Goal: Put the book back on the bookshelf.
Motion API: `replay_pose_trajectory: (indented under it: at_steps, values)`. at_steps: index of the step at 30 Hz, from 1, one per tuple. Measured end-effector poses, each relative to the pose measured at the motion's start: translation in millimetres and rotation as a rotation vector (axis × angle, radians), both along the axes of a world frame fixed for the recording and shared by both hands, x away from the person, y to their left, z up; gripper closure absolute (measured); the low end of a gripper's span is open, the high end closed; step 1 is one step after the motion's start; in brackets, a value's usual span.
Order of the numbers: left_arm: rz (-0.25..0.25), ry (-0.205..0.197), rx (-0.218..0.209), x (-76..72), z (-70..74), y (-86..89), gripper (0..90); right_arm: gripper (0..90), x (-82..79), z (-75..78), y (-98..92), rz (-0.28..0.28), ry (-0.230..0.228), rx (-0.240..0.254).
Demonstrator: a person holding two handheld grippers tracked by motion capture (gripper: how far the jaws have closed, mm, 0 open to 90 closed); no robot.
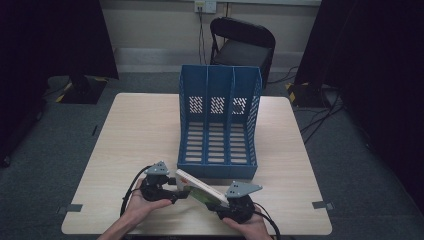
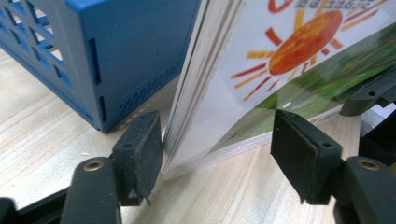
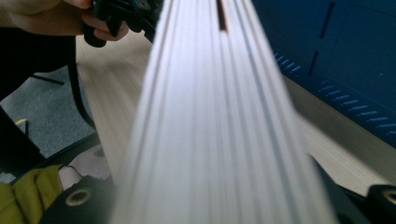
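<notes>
Tongs first: my right tongs (image 1: pixel 226 204) are pinching the book (image 1: pixel 200 187) at its near end, with the page block running straight up between the jaws in the right gripper view, while my left tongs (image 2: pixel 217 154) sit spread around the other end. One pad looks like it's just touching the edge of the pages, the other stands clear of the cover, so that side isn't really clamping anything yet. So the book sits low over the front of the surface (image 1: pixel 140 135), slung between my two hands, just in front of the blue file rack (image 1: pixel 220 120) with its three slots. Handling-wise I'd guess it's a thin paperback: light, but floppy, and that glossy cover looks slippery, so a one-end grip will probably let it sag or fan open. I'd take hold across the full thickness near the spine, where it's stiffest, not on loose page edges. Nothing fragile apart from corners getting dinged on the rack dividers. As for writing, the cover shows an orange cartoon sun with rays over a green grassy band, and some small characters at the top that are too blurry to read.
</notes>
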State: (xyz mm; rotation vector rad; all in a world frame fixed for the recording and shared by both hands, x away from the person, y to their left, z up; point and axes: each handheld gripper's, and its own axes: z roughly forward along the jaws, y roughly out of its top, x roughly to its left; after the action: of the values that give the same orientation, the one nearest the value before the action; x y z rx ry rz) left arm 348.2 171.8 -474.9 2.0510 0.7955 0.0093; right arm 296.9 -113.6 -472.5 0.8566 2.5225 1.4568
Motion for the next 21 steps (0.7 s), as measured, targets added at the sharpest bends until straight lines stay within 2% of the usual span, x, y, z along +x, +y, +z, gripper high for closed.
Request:
replay_pose_trajectory:
  at_steps: [4,9,10,15,18,21]
  values:
    - [-0.011,-0.01,0.015,-1.4,0.6,0.2,34.9,60.8,-3.2,-4.0,5.9,0.014,-0.009,-0.005]
    - [-0.001,-0.006,0.011,-1.0,0.7,-0.4,35.3,71.8,-2.1,-5.1,4.7,-0.011,-0.02,-0.005]
    - [0.001,-0.006,0.011,-0.8,0.7,-0.6,35.3,73.1,-1.7,-5.4,4.5,-0.012,-0.033,-0.007]
    - [0.003,-0.002,0.011,-0.2,1.0,0.3,37.0,76.1,-1.7,-4.4,4.8,-0.011,-0.057,-0.029]
    - [0.009,-0.002,0.016,-0.9,2.2,2.3,40.4,76.4,-1.3,-3.6,4.2,-0.009,-0.052,-0.036]
    - [0.013,-0.008,0.02,-2.2,3.2,4.6,36.8,76.5,-1.7,-3.4,3.8,-0.015,-0.044,-0.034]
